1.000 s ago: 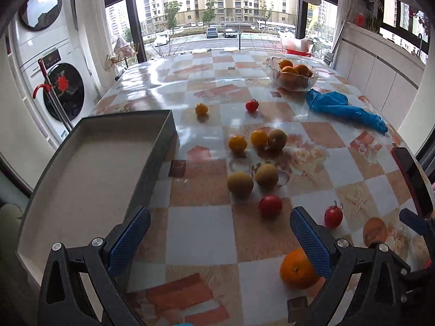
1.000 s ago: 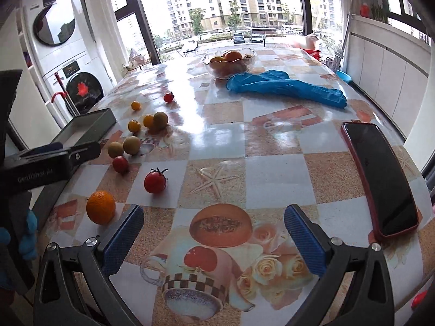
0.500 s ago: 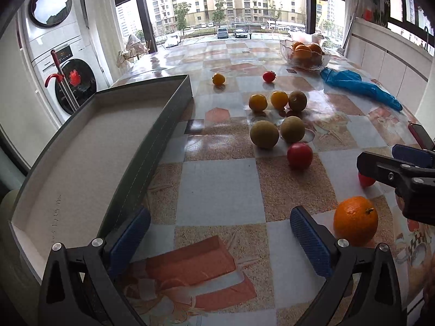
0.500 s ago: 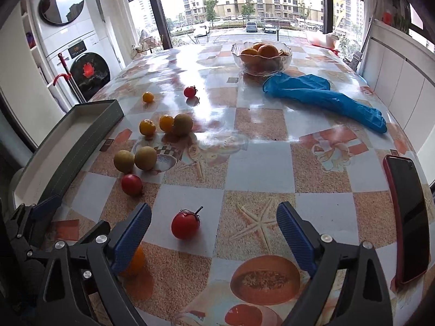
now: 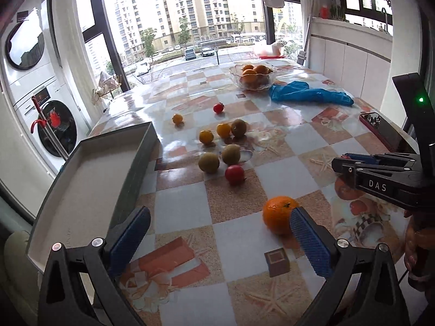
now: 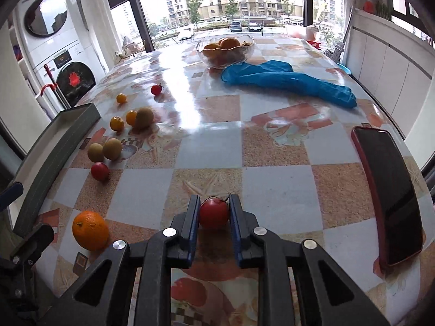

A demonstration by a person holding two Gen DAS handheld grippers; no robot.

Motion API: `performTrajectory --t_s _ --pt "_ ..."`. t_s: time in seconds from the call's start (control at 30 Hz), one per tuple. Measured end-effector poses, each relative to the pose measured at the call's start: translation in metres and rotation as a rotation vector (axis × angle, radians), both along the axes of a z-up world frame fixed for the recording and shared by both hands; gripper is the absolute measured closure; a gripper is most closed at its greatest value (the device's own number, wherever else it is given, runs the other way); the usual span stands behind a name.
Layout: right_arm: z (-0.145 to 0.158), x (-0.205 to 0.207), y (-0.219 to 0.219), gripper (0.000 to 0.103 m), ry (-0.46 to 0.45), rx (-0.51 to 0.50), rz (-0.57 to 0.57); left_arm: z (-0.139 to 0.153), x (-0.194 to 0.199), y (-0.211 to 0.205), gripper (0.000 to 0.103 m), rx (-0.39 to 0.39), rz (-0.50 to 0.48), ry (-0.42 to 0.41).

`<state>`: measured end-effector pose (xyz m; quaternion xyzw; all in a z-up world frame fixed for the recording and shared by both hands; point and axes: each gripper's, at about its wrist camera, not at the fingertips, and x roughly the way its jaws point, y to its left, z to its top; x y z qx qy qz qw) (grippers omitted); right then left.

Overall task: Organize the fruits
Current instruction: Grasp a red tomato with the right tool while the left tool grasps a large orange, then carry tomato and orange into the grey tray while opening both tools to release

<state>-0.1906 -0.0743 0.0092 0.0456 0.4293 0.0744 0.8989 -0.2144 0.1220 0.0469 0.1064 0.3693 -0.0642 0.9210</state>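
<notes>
Black "DAS"-marked right claw [image 6: 213, 213] clamped on tomato [image 6: 214, 213]; left claw [image 5: 220, 235] agape.

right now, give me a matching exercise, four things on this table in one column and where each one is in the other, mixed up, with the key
Things:
1. stemmed tomato
2. big orange
3. blue cloth
4. dark phone

Places:
A. beside the glass bowl of oranges
B. between the pads of the right gripper
C. near the table's right edge
D. just ahead of the left gripper, by its right finger

Pairs: 1-B, 2-D, 3-A, 4-C
</notes>
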Motion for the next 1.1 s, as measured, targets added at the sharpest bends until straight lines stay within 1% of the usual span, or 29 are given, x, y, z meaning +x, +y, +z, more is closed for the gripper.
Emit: performTrajectory --t_s 0.07,0.13,0.17,0.2,0.23,0.27,0.3,0.33,0.37,0.57,0.77,0.87,1.1 --pt "0.0 -0.005 -0.006 0.08 -0.001 0.0 -0.013 -0.004 0.005 -0.017 0.0 0.02 -0.021 0.009" --pt "0.001 -0.008 -0.008 0.08 0.0 0.011 -0.016 -0.01 0.012 -0.032 0.0 0.027 -0.025 0.036" --pt "0.001 -0.01 -0.01 0.08 0.0 0.011 -0.016 -0.013 0.015 -0.036 0.003 0.025 -0.023 0.053" --pt "0.001 -0.012 -0.011 0.08 -0.001 0.012 -0.015 -0.015 0.017 -0.039 0.022 0.028 -0.016 0.068" --pt "0.001 -0.013 -0.011 0.08 -0.001 0.012 -0.013 -0.019 0.021 -0.041 0.033 0.031 -0.006 0.096" --pt "0.0 -0.014 -0.012 0.08 -0.002 0.011 -0.012 -0.025 0.025 -0.04 0.052 0.012 -0.007 0.137" --pt "0.0 -0.014 -0.011 0.08 -0.002 0.011 -0.012 -0.029 0.028 -0.037 0.064 -0.037 -0.015 0.177" --pt "0.0 -0.014 -0.011 0.08 -0.001 0.012 -0.012 -0.028 0.028 -0.033 0.064 -0.08 -0.009 0.172" --pt "0.0 -0.015 -0.012 0.08 0.001 0.017 -0.013 -0.028 0.028 -0.032 0.064 -0.097 -0.011 0.182" --pt "0.001 -0.021 -0.007 0.08 0.012 0.047 0.002 -0.021 0.017 -0.009 0.064 -0.169 0.014 0.183" --pt "0.005 -0.021 0.008 0.08 0.024 0.047 0.038 0.001 0.013 0.022 0.064 -0.212 0.072 0.134" --pt "0.011 -0.02 0.02 0.08 0.027 0.053 0.062 0.01 0.016 0.038 0.064 -0.208 0.113 0.112" --pt "0.019 -0.011 0.055 0.08 0.041 0.047 0.121 0.018 0.016 0.083 0.064 -0.229 0.207 0.079"
